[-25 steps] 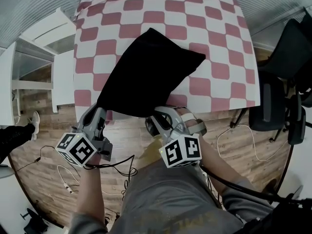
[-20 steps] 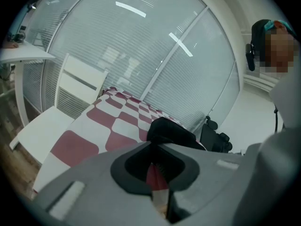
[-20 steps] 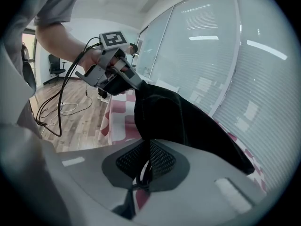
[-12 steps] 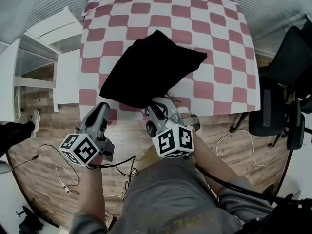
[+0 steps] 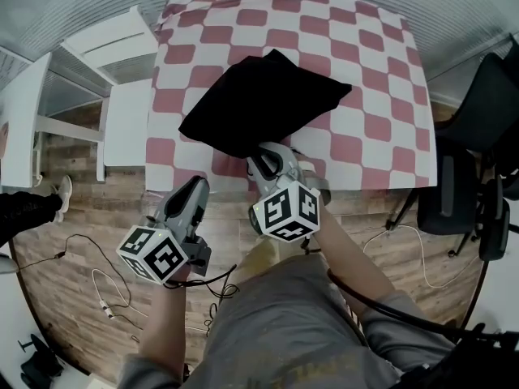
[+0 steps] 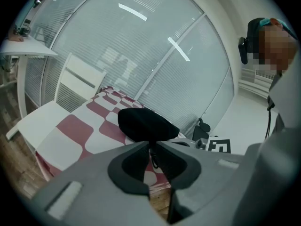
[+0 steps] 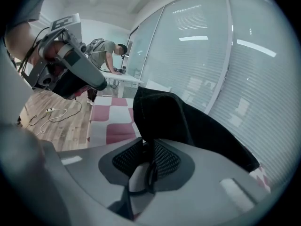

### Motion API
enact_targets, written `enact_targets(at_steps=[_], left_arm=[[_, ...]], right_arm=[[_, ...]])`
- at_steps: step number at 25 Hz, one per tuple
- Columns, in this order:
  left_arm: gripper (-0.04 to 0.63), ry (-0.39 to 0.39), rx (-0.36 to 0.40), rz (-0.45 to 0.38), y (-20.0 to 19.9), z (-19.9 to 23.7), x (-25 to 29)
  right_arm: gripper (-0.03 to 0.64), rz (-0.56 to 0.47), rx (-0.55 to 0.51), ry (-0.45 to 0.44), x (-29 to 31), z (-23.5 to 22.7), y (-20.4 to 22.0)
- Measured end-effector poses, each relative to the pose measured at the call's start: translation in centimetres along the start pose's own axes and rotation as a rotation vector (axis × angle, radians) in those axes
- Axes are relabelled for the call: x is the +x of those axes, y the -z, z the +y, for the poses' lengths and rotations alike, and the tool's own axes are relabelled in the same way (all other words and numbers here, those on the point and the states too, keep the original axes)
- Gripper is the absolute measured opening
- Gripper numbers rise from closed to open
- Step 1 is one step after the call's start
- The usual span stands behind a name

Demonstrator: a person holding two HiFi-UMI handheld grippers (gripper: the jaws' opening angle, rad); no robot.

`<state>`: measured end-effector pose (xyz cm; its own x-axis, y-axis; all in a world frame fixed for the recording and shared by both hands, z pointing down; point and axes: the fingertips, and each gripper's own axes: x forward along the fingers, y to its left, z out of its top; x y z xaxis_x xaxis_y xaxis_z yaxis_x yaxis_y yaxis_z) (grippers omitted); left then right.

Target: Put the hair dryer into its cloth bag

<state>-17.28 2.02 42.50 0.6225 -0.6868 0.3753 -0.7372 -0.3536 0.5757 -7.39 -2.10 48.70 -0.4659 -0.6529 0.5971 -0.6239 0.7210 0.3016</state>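
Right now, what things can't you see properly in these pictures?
Hair dryer: in no view; if inside, the bulging black cloth bag hides it.
Black office chair: head view, cut off by the right edge.
Person bending over the far white desk: right gripper view, too small for detail.

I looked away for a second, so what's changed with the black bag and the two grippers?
The black bag moved from overhanging the near edge fully onto the table. The left gripper drew back off it, toward the person. The right gripper stays at the bag's near edge; its jaws have just been opening, with the drawstring between them. The table itself stayed put.
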Motion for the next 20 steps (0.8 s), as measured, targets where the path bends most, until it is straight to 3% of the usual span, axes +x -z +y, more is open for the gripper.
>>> enact_targets(at_steps=[6, 11, 16, 20], left_arm=[[0.044, 0.004, -0.012, -0.028, 1.1, -1.8, -1.2], [0.044, -0.026, 0.004, -0.063, 1.3, -3.7, -2.4], [0.017, -0.078, 0.157, -0.152, -0.5, -8.6, -3.7], [0.0, -0.111, 0.32, -0.225, -2.9, -14.0, -4.4]], right_arm=[[0.163, 0.026, 0.09, -0.072, -2.0, 1.6, 1.4], [0.136, -0.039, 0.262, -0.093, -6.1, 1.3, 1.9], [0.085, -0.156, 0.298, -0.068, -12.1, -0.3, -0.8], [0.028, -0.29, 0.318, -0.009, -18.3, -3.4, -4.3]])
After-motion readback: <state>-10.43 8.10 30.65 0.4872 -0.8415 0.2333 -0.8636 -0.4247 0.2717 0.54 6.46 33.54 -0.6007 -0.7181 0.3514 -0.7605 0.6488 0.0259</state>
